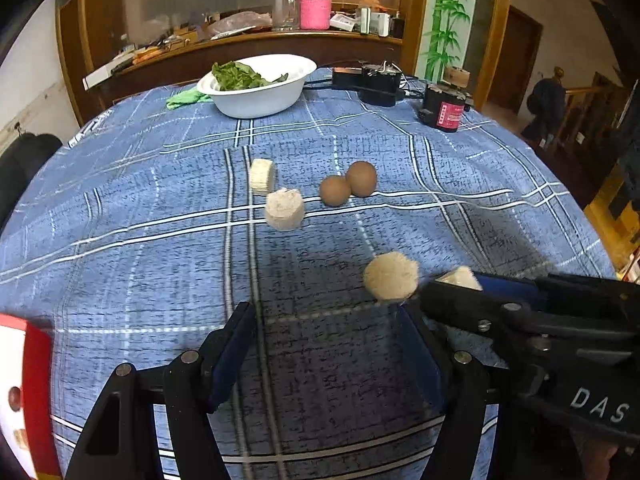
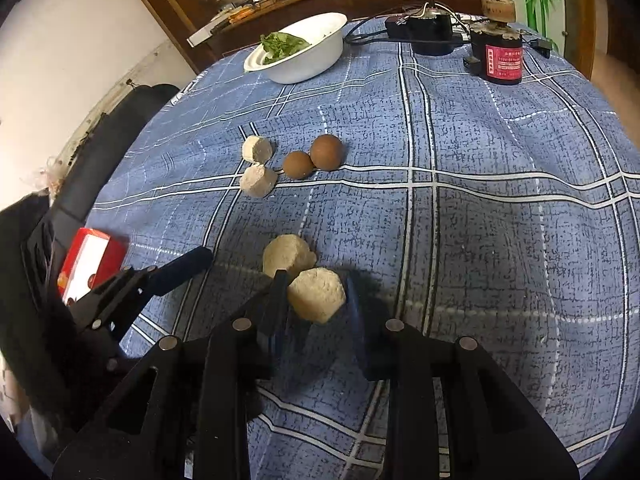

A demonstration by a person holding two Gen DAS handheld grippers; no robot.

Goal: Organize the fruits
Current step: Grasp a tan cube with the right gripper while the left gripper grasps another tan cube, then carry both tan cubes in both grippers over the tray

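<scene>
Two brown round fruits [image 1: 347,185] [image 2: 314,156] lie touching at the middle of the blue plaid cloth. Two pale beige chunks [image 1: 272,196] [image 2: 258,166] lie just left of them. A third beige chunk [image 1: 391,276] [image 2: 288,257] lies nearer. My right gripper [image 2: 316,294] has its fingers around a fourth beige chunk [image 2: 317,295] [image 1: 460,278]; the jaws stand close to it. I cannot tell if they press it. My left gripper [image 1: 326,344] is open and empty above bare cloth, left of the right one.
A white bowl [image 1: 260,100] [image 2: 308,62] with green leaves stands at the far side. Black devices and cables [image 1: 380,82] [image 2: 424,32] and a black-and-red cylinder [image 1: 444,108] [image 2: 500,58] stand far right. A red-and-white box [image 1: 24,392] [image 2: 90,266] lies near left.
</scene>
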